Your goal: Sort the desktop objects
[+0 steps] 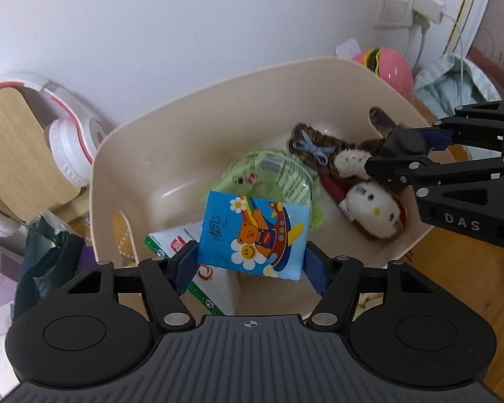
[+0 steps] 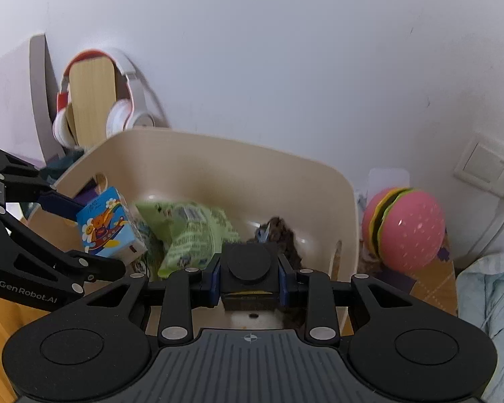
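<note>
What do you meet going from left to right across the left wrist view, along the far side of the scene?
White headphones → beige bin → brown plush toy → pink burger toy → light blue cloth.

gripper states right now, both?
Left gripper: closed on the blue tissue pack.
Right gripper: closed on a small black box.
</note>
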A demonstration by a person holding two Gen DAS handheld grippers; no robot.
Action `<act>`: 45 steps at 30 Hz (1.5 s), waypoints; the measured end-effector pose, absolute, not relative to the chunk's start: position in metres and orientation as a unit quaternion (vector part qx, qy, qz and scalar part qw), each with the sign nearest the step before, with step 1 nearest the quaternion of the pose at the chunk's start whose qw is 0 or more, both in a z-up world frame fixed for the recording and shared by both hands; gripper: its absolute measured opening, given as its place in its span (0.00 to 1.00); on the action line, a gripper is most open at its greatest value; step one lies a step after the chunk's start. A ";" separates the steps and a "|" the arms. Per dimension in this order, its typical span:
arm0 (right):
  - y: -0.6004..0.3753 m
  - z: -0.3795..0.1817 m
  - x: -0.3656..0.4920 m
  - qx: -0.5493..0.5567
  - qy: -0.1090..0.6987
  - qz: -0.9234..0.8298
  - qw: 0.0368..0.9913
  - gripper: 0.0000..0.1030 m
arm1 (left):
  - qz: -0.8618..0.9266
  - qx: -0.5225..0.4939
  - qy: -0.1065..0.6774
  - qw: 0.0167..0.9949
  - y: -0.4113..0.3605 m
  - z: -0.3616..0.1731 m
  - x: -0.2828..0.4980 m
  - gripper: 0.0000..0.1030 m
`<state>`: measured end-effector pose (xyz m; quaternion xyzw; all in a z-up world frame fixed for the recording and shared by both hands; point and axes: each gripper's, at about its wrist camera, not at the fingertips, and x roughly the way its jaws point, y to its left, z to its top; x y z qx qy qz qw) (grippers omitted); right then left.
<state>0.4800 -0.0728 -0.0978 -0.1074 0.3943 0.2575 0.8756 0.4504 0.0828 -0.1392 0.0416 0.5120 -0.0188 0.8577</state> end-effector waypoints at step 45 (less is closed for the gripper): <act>-0.129 -0.110 0.391 -0.098 0.366 0.222 0.898 1.00 | -0.052 0.086 0.486 0.868 0.104 -0.115 0.353 0.78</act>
